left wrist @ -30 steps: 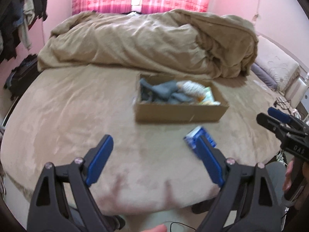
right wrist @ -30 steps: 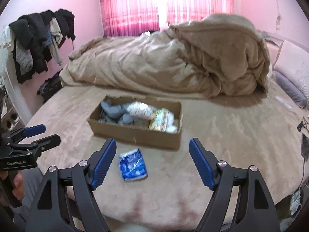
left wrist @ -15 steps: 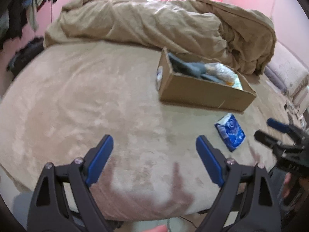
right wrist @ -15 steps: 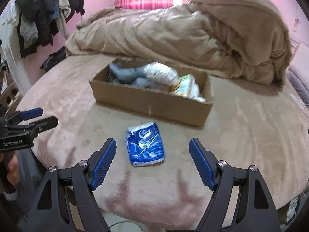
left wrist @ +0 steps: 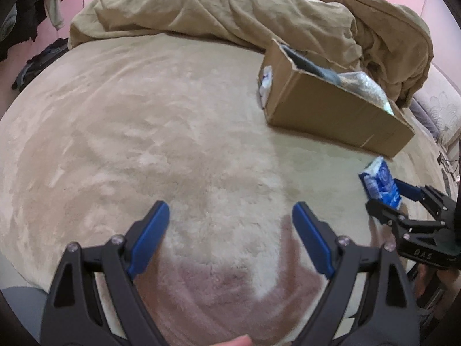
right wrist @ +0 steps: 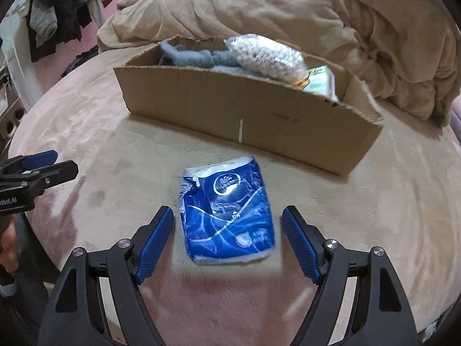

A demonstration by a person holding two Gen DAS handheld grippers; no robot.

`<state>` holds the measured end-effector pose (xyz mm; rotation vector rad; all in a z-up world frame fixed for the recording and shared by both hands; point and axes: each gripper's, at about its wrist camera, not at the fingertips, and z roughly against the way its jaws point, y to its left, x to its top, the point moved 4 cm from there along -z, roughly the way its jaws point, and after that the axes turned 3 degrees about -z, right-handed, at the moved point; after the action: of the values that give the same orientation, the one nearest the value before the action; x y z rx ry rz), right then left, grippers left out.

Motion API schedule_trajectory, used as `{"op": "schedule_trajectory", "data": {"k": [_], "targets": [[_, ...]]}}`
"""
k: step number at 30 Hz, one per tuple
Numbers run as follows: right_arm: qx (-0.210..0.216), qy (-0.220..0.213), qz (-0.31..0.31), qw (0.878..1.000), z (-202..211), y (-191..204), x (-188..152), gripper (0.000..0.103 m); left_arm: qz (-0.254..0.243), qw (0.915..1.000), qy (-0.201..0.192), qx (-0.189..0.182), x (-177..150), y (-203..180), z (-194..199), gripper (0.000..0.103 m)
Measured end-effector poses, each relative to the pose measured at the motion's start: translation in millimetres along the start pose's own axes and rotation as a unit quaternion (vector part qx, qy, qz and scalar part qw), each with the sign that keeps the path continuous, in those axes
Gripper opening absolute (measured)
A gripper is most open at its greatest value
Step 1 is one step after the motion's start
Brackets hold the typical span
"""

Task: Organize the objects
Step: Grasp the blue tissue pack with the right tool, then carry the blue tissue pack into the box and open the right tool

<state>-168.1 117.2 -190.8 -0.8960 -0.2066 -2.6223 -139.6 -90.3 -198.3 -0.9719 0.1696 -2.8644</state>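
A blue and white tissue pack (right wrist: 227, 212) lies flat on the beige bedspread just in front of a low cardboard box (right wrist: 245, 106). My right gripper (right wrist: 227, 216) is open, its blue pads on either side of the pack without touching it. The box holds grey cloth (right wrist: 196, 56), a clear bag of white pellets (right wrist: 265, 53) and a green packet (right wrist: 319, 79). My left gripper (left wrist: 230, 213) is open over bare bedspread, left of the box (left wrist: 331, 106). From the left wrist the tissue pack (left wrist: 380, 181) appears far right, beside the right gripper (left wrist: 386, 199).
A rumpled tan duvet (right wrist: 288, 14) is heaped behind the box. Clothes hang on a rack (right wrist: 54, 14) at the left wall. A pale pillow (left wrist: 440, 109) lies at the bed's right edge. The left gripper's fingers (right wrist: 40, 167) enter the right wrist view at left.
Both grippers have come down toward the bed. The right one has closed in on the tissue pack, which now lies between its pads. The left view has swung left of the box.
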Motion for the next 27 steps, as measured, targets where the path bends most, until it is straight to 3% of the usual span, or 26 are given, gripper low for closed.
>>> {"op": "schedule_trajectory", "data": {"k": [4, 6, 9, 20, 27], "targets": [[0.002, -0.001, 0.002, 1.0, -4.7, 1.8, -0.9, 0.078, -0.009, 0.9999, 0.0, 0.012, -2.1, -2.2, -3.1, 0.089], [0.001, -0.003, -0.002, 1.0, -3.0, -1.1, -1.6, 0.061, -0.011, 0.9999, -0.001, 0.013, -2.1, -2.5, -2.9, 0.089], [0.011, -0.004, -0.006, 1.0, 1.6, -5.5, -3.3, 0.056, -0.007, 0.9999, 0.0, 0.007, -2.1, -1.8, -0.3, 0.089], [-0.001, -0.024, -0.016, 1.0, 46.6, -24.5, 2.5, 0.055, 0.009, 0.9993, 0.01, -0.034, 6.8, -16.7, 27.9, 0.089], [0.004, -0.041, -0.042, 0.998, 82.0, -41.3, 25.3, 0.055, 0.023, 0.9984, -0.012, -0.051, 33.0, -31.5, 57.8, 0.089]]}}
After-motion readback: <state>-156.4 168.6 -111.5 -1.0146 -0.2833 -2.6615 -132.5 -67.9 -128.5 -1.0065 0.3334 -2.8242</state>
